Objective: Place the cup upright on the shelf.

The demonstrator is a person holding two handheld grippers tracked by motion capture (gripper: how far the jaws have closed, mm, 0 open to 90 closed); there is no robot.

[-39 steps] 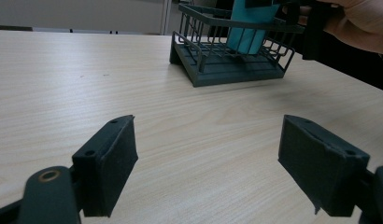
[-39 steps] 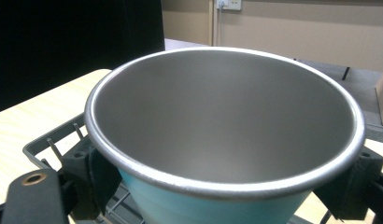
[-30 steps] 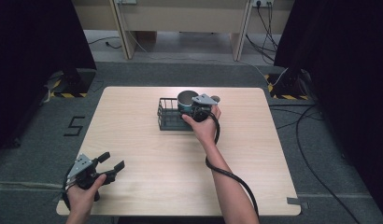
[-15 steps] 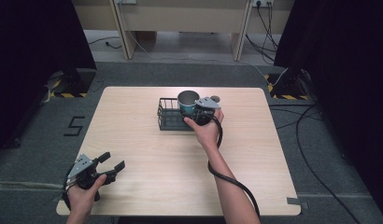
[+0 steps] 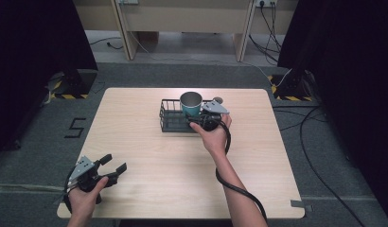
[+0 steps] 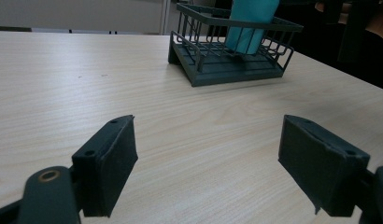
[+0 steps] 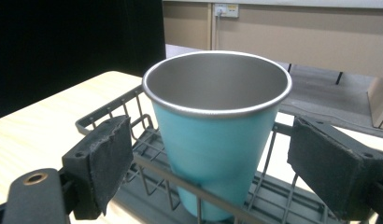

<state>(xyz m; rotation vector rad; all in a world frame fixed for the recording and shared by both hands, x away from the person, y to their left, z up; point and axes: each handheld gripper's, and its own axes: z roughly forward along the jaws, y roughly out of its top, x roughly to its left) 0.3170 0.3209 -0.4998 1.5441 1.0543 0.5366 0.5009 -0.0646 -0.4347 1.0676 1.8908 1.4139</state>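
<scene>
A teal metal cup stands upright in the right part of a dark wire rack at the table's far middle. My right gripper is at the rack's near right side. In the right gripper view it is open, with one jaw on each side of the cup and a gap at both pads, over the rack's rim. My left gripper rests open near the front left corner. Its jaws hold nothing and point toward the rack and cup.
The pale wooden table has a wide bare stretch between the two grippers. A black cable trails from the right gripper along the forearm. Cables lie on the grey floor to the right of the table.
My right hand has drawn back slightly toward the near side while the cup stays in the rack. The left gripper has not moved.
</scene>
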